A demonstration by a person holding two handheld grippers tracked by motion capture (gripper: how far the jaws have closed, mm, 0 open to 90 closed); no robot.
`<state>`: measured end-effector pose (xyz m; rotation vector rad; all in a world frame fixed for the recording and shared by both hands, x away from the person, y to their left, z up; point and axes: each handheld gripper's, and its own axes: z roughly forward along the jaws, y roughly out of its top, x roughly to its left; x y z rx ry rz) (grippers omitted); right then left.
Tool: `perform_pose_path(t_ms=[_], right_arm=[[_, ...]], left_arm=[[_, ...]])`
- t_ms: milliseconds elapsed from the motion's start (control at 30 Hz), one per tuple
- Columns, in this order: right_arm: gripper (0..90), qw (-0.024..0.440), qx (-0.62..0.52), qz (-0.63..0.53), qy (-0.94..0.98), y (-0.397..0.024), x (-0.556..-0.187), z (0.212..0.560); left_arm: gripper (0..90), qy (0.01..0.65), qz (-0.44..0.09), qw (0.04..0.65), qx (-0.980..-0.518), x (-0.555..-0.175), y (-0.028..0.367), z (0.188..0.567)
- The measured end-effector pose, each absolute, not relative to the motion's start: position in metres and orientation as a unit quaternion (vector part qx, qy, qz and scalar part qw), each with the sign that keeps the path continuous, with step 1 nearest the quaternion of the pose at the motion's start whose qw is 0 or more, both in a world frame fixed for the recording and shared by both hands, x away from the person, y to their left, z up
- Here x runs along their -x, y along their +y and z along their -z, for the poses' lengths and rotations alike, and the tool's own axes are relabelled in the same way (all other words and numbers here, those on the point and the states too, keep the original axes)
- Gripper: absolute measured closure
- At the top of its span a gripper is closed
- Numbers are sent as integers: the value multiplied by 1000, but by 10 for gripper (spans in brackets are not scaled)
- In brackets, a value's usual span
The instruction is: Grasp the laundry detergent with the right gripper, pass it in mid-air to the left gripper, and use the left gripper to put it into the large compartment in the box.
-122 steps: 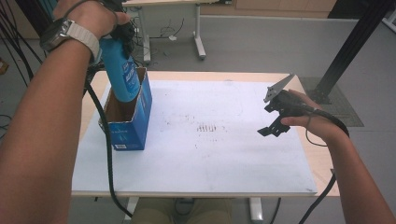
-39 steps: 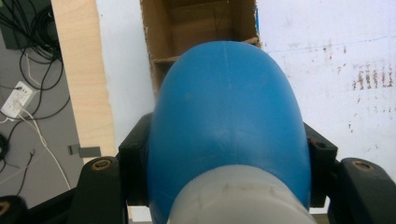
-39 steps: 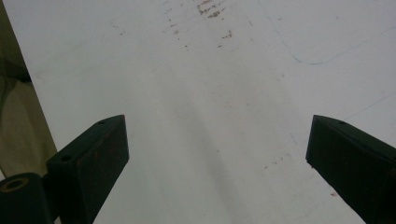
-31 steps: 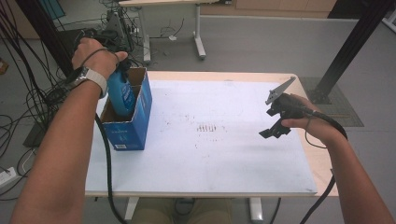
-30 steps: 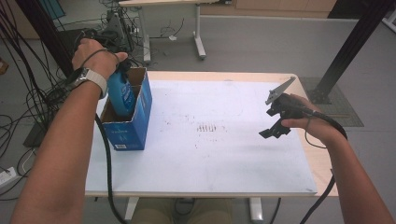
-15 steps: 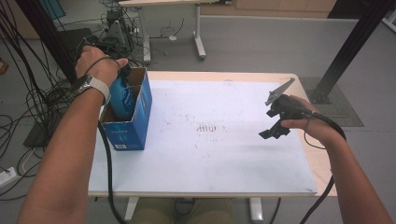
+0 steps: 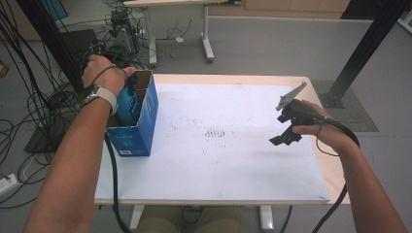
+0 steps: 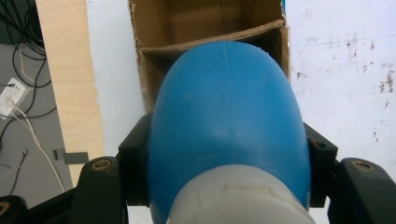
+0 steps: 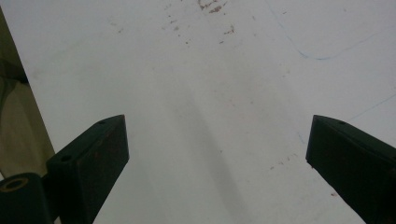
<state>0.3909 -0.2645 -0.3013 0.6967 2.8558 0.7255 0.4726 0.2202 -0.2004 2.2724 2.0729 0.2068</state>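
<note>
Since the earlier frames your left hand has carried the blue bottle down from above the cardboard box until most of it sits inside; the right arm has not shifted. The box stands at the left edge of the white table, top flaps open, blue printed sides, bare brown card inside. Keep the bottle upright and centred between the walls as you lower it, since the inner flap in the left gripper view sits close to its far end and could catch. Let go only once the bottle rests on the bottom. The bottle is smooth, rounded blue plastic with a pale band near the jaws. Your left gripper is clamped on the bottle. Your right gripper hangs spread wide over bare tabletop, holding nothing.
</note>
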Motion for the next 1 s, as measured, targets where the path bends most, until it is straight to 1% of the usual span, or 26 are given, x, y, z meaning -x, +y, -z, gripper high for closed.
perform_pose_path(t_ms=[1000], right_arm=[[56, 63, -228, -242, 941, -265, -384, 299]], left_arm=[[377, 675, -68, 29, -734, -462, 219, 219]])
